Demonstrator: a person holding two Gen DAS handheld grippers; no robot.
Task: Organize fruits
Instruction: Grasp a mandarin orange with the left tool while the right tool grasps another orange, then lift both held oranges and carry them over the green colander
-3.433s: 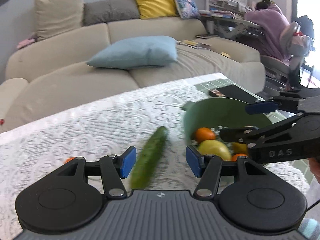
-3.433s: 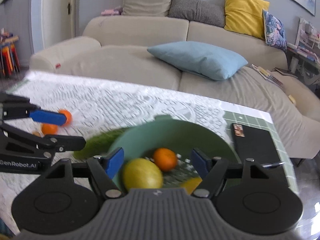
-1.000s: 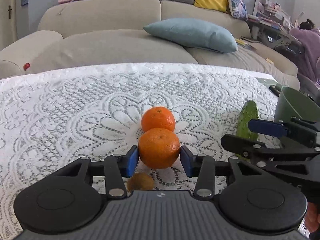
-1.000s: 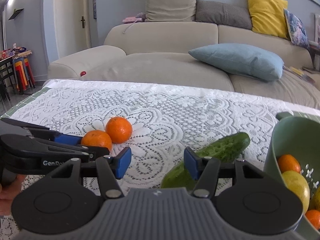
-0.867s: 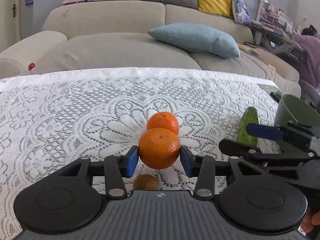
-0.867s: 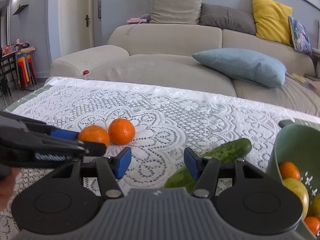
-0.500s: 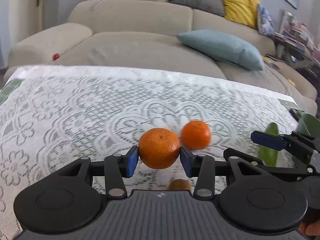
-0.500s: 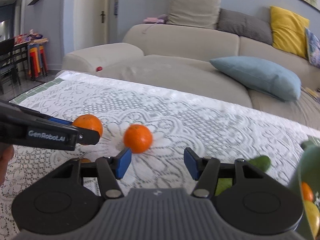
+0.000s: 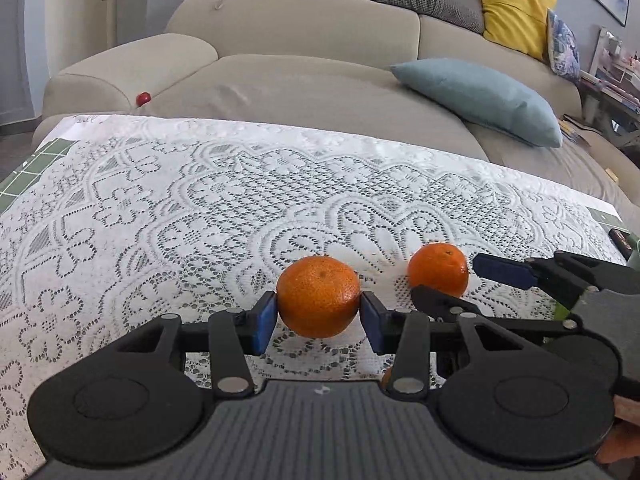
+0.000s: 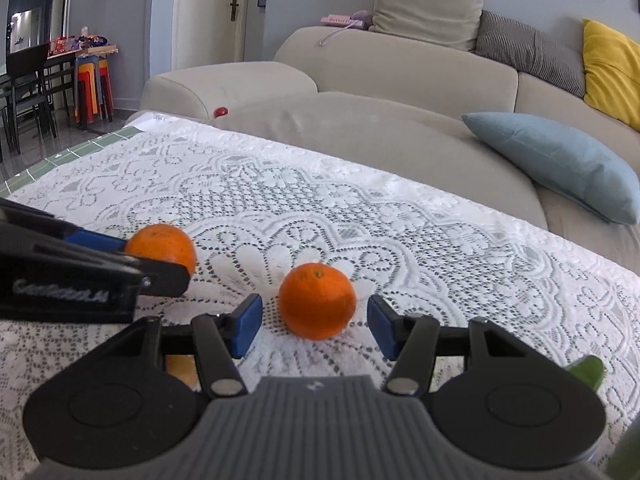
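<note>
While the left hand-held gripper (image 9: 319,317) pinches a round, pebbly-skinned orange mandarin (image 9: 319,297) between its blue pads, the right hand-held gripper (image 10: 314,325) stands spread around a second, smoother orange mandarin (image 10: 317,300) that rests on the white lace cloth of the counter (image 10: 400,216), near the middle of the cloth. The right pads sit either side of this fruit with a gap on both sides, touching nothing.

To do this step well, the right hand-held gripper probably needs to move a little further forward so the pads meet the widest part of the round fruit, then press together gently and evenly; a grip too near the front or top would likely let it roll out. The lace may snag a low pad, so the pads should stay just clear of the cloth.

Both tools point across the counter toward its far edge and the beige sofa (image 9: 320,40) beyond, held low and almost level. From the left view, the right tool reaches in from the right side, its fingers bracketing the resting fruit. The held fruit appears lifted just off the cloth. A green cucumber tip (image 10: 586,370) shows toward the right edge.
</note>
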